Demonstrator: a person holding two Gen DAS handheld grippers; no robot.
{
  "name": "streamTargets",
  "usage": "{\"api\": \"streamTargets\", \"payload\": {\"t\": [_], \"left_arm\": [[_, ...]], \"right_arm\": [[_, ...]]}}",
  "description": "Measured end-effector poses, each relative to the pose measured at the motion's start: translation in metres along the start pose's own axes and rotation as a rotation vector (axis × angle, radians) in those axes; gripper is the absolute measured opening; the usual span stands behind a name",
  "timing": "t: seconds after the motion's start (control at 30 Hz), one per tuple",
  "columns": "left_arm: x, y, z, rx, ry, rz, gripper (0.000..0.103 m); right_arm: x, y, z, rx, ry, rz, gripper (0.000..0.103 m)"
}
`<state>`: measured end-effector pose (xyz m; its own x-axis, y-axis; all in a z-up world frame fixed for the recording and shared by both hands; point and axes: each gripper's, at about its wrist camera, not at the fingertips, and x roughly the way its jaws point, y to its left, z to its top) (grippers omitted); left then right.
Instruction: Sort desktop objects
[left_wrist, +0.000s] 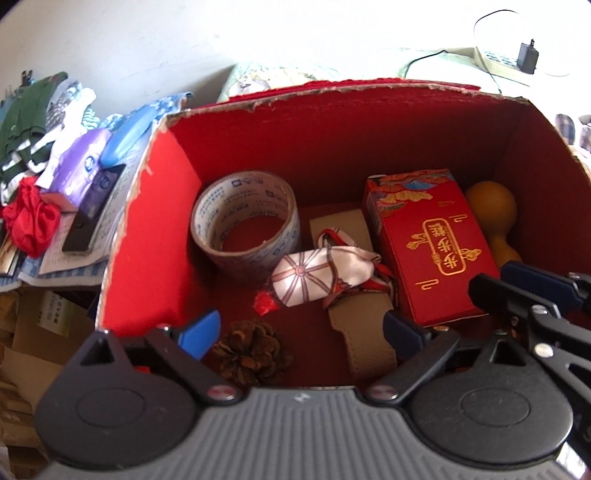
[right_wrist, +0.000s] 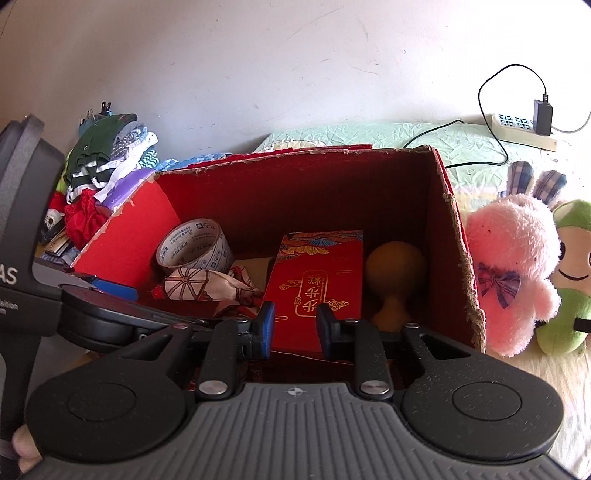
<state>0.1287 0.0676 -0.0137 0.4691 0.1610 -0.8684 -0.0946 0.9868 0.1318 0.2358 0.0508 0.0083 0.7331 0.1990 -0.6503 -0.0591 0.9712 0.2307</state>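
Observation:
A red cardboard box (left_wrist: 332, 92) stands open-topped in front of me. Inside lie a roll of printed tape (left_wrist: 243, 221), a patterned scarf (left_wrist: 325, 273), a beige strap (left_wrist: 365, 332), a red gift box with gold writing (left_wrist: 432, 243), a yellow gourd (left_wrist: 491, 210) and a pinecone (left_wrist: 251, 354). My left gripper (left_wrist: 301, 332) is open above the box floor, with the pinecone and strap below its fingers. My right gripper (right_wrist: 295, 325) is open with a narrow gap at the near wall of the box (right_wrist: 295, 184), in front of the gift box (right_wrist: 317, 273) and beside the gourd (right_wrist: 395, 269).
A pile of folded clothes (right_wrist: 107, 158) and tissue packs (left_wrist: 85, 162) sit left of the box. To its right lean a pink plush toy (right_wrist: 513, 269) and a green one (right_wrist: 569, 277). A power strip (right_wrist: 521, 127) with a cable lies on the far cloth.

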Motion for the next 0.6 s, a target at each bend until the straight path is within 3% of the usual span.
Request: {"api": "streamTargets", "payload": {"t": [0.1,0.27,0.37,0.47,0.6], "left_arm": [[0.006,-0.002,0.001,-0.026,0.045,0.018,0.099],[0.004,-0.007,0.000,-0.026,0.037,0.080,0.100],[0.005,-0.006,0.001,-0.060,0.075,0.089,0.098],[-0.004,-0.008,0.001,-0.082,0.067,0.115,0.096],[-0.024,-0.010,0.002,-0.109,0.029,0.144,0.099]], "right_arm": [[0.000,-0.001,0.001,0.007,0.018,0.013,0.027],[-0.001,0.000,0.001,0.002,0.024,0.036,0.027],[0.000,-0.003,0.004,0.018,0.055,0.068,0.027],[-0.003,-0.006,0.008,0.027,0.086,0.096,0.027],[-0.017,-0.006,0.015,-0.003,0.055,0.113,0.027]]}}
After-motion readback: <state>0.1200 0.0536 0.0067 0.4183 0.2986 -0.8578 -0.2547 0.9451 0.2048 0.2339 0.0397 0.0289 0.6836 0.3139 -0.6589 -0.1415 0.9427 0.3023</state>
